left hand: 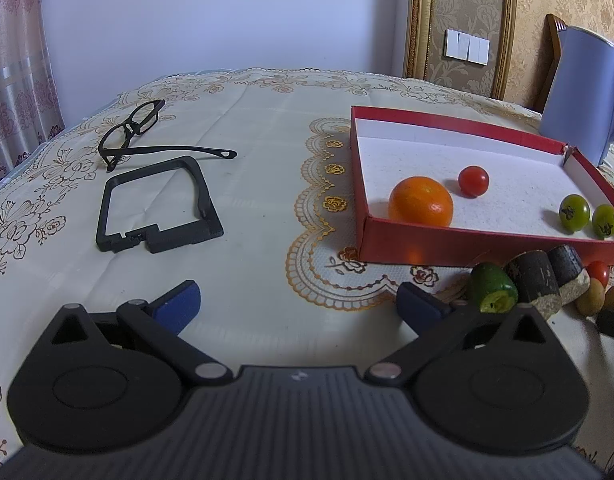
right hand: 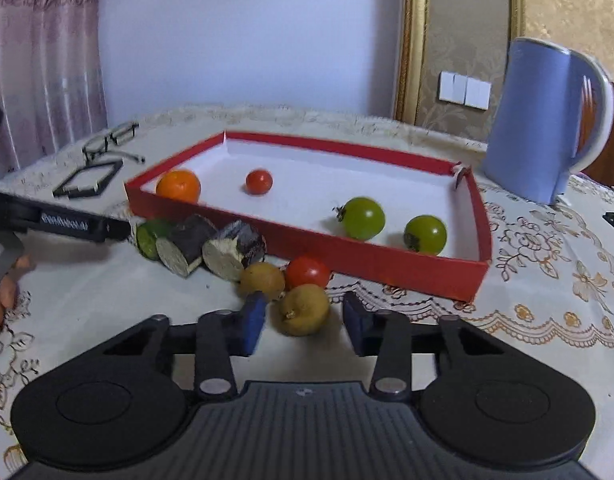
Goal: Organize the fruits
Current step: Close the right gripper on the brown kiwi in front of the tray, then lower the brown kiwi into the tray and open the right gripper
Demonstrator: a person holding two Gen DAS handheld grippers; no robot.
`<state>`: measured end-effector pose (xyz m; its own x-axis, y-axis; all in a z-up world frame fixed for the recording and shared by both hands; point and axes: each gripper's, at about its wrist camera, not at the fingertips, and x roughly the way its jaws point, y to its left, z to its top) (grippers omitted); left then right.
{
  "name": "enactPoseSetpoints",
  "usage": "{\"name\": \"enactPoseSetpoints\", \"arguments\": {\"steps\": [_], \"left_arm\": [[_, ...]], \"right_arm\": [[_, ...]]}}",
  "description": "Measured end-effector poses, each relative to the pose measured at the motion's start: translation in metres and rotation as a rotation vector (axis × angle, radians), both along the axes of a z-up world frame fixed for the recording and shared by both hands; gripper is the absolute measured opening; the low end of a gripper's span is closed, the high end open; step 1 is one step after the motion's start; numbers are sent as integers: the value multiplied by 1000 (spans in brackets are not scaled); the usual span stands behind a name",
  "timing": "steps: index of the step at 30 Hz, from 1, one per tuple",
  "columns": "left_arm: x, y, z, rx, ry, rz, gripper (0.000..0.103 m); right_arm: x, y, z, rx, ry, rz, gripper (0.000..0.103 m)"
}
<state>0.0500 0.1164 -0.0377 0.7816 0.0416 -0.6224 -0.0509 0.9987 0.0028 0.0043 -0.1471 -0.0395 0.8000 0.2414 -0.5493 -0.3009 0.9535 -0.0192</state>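
A red tray (right hand: 387, 262) (left hand: 459, 246) holds an orange (right hand: 178, 186) (left hand: 421, 201), a red tomato (right hand: 259, 182) (left hand: 473, 181) and two green tomatoes (right hand: 363, 218) (left hand: 574, 212). In front of it lie a green piece (right hand: 149, 236) (left hand: 493, 288), two dark cut chunks (right hand: 211, 250) (left hand: 543, 280), a red tomato (right hand: 307, 272) and two yellow-brown fruits (right hand: 305, 310). My right gripper (right hand: 303, 320) is open, its pads either side of the nearer yellow-brown fruit. My left gripper (left hand: 299, 304) is open and empty over the cloth, left of the pile.
A blue kettle (right hand: 543, 120) (left hand: 583, 92) stands behind the tray at the right. Black glasses (left hand: 135, 128) and a black plastic frame (left hand: 159, 204) lie at the left on the patterned tablecloth (left hand: 259, 168). The left gripper's finger (right hand: 67, 222) shows in the right wrist view.
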Motion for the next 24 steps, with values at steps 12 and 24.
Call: {"name": "enactPoseSetpoints", "arguments": {"steps": [12, 24], "left_arm": [[0, 0, 0, -1, 0, 0, 103], [0, 0, 0, -1, -1, 0, 103]], "right_arm": [[-7, -16, 15, 64, -72, -30, 27], [105, -59, 36, 21, -48, -218, 27]]}}
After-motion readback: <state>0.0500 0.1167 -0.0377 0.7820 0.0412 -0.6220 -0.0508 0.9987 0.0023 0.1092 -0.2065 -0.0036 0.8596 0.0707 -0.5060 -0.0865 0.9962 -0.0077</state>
